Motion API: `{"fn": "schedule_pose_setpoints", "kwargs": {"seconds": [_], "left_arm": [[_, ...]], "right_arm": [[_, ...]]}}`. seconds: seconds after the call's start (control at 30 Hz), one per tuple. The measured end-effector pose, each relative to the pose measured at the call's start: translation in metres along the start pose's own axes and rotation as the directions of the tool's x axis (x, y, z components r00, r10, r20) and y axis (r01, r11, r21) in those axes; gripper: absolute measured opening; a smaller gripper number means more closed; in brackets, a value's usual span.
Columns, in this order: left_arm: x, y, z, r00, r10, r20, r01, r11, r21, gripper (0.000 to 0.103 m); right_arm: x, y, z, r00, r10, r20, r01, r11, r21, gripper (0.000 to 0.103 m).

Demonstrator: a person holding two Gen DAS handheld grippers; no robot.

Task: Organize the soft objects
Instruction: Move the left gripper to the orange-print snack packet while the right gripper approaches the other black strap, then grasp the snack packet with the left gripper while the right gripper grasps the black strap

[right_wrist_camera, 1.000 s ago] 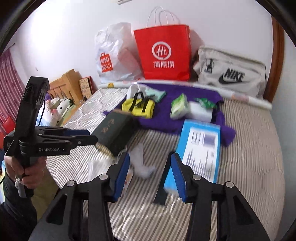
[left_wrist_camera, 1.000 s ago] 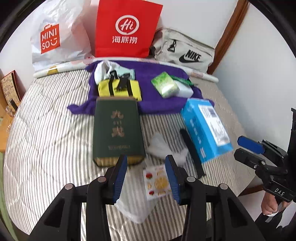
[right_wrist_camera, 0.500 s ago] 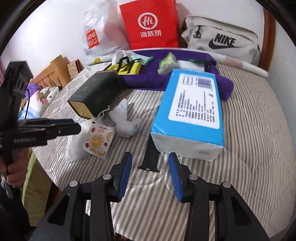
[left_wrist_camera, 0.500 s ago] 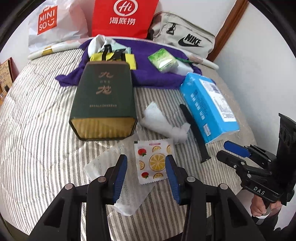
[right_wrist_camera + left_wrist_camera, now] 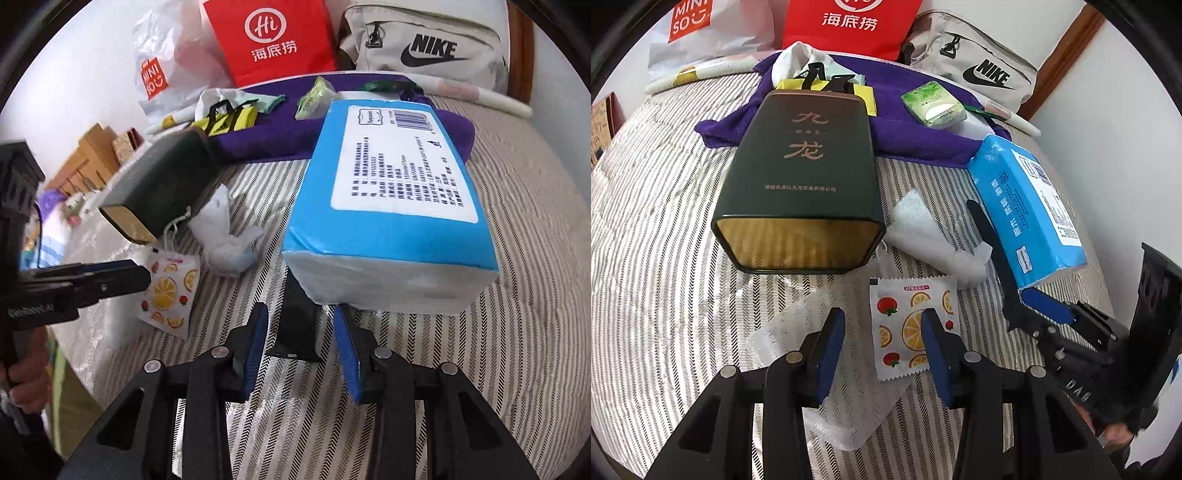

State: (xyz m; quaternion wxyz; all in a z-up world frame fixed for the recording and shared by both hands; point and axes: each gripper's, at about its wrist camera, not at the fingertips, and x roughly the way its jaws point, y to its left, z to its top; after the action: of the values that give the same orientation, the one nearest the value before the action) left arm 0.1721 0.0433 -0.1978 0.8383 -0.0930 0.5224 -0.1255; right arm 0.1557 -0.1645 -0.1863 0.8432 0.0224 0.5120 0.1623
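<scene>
My left gripper point(image 5: 882, 328) is open and hovers low over a fruit-printed sachet point(image 5: 912, 325) lying on a white mesh wrap point(image 5: 827, 398). A crumpled white tissue point(image 5: 934, 236) lies beyond it. My right gripper point(image 5: 301, 328) is open, its fingers on either side of a black strap point(image 5: 297, 325) at the near end of a blue tissue pack point(image 5: 395, 192). The sachet also shows in the right wrist view point(image 5: 170, 291), with the left gripper point(image 5: 140, 275) beside it. The right gripper shows in the left wrist view point(image 5: 1027, 306) by the blue pack point(image 5: 1027, 206).
A dark green tin point(image 5: 801, 177) lies on the striped bed point(image 5: 657, 221). A purple towel point(image 5: 905, 125) holds a yellow bag point(image 5: 827, 88) and a green tissue packet point(image 5: 934, 105). A red bag point(image 5: 849, 22), a white Miniso bag point(image 5: 701, 33) and a Nike bag point(image 5: 979, 70) line the wall.
Both grippers have moved forward and down toward the bed. The left one now hangs over the sachet; the right one has closed in on the black strap and blue pack.
</scene>
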Motion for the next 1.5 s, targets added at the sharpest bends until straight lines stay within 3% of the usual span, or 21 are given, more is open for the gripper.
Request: {"fn": "schedule_pose_setpoints", "kwargs": {"seconds": [0.13,0.2,0.23,0.3,0.53,0.97,1.13,1.23,1.37,1.47,1.5], "left_arm": [[0.005,0.002,0.0,1.0,-0.015,-0.011,0.015,1.0,-0.023,0.041],[0.005,0.002,-0.001,1.0,-0.019,-0.009,0.019,0.999,-0.026,0.041],[0.005,0.002,-0.001,1.0,-0.019,-0.008,0.018,1.0,-0.025,0.041],[0.004,0.002,0.0,1.0,-0.015,-0.004,0.015,0.999,-0.031,0.045],[-0.002,0.0,0.0,1.0,-0.018,0.01,0.018,0.999,-0.031,0.045],[-0.011,0.0,-0.014,1.0,-0.02,0.015,0.02,0.998,-0.058,0.046],[-0.015,-0.008,-0.015,1.0,-0.014,0.021,0.015,0.999,-0.042,0.046],[-0.015,-0.01,-0.014,1.0,-0.004,0.019,0.005,0.999,-0.038,0.047],[-0.015,-0.01,-0.011,1.0,0.002,0.023,-0.001,0.999,-0.041,0.048],[-0.014,-0.01,-0.008,1.0,0.003,0.025,-0.002,0.999,-0.041,0.048],[-0.014,-0.011,-0.007,1.0,0.007,0.023,-0.006,0.999,-0.045,0.048]], "right_arm": [[0.001,0.01,-0.004,0.996,-0.087,0.026,0.088,0.996,-0.036,0.031],[0.002,0.011,-0.005,0.994,-0.102,0.034,0.104,0.993,-0.051,0.029],[0.002,0.011,-0.006,0.994,-0.102,0.035,0.104,0.993,-0.058,0.022],[0.001,0.01,-0.006,0.996,-0.088,0.031,0.09,0.994,-0.069,0.021],[-0.008,0.007,-0.015,0.998,-0.061,-0.006,0.06,0.994,-0.093,0.021],[-0.043,-0.01,-0.062,0.999,-0.029,-0.045,0.023,0.991,-0.131,0.021],[-0.039,-0.009,-0.056,0.999,-0.021,-0.038,0.016,0.991,-0.133,0.024],[-0.032,-0.006,-0.047,1.0,0.0,-0.014,-0.002,0.991,-0.134,0.037],[-0.022,0.001,-0.035,1.0,-0.003,0.006,0.003,0.992,-0.13,0.046],[-0.017,0.009,-0.032,0.999,-0.044,0.03,0.048,0.985,-0.165,0.042],[-0.016,0.011,-0.032,0.997,-0.06,0.039,0.066,0.982,-0.177,0.036]]}}
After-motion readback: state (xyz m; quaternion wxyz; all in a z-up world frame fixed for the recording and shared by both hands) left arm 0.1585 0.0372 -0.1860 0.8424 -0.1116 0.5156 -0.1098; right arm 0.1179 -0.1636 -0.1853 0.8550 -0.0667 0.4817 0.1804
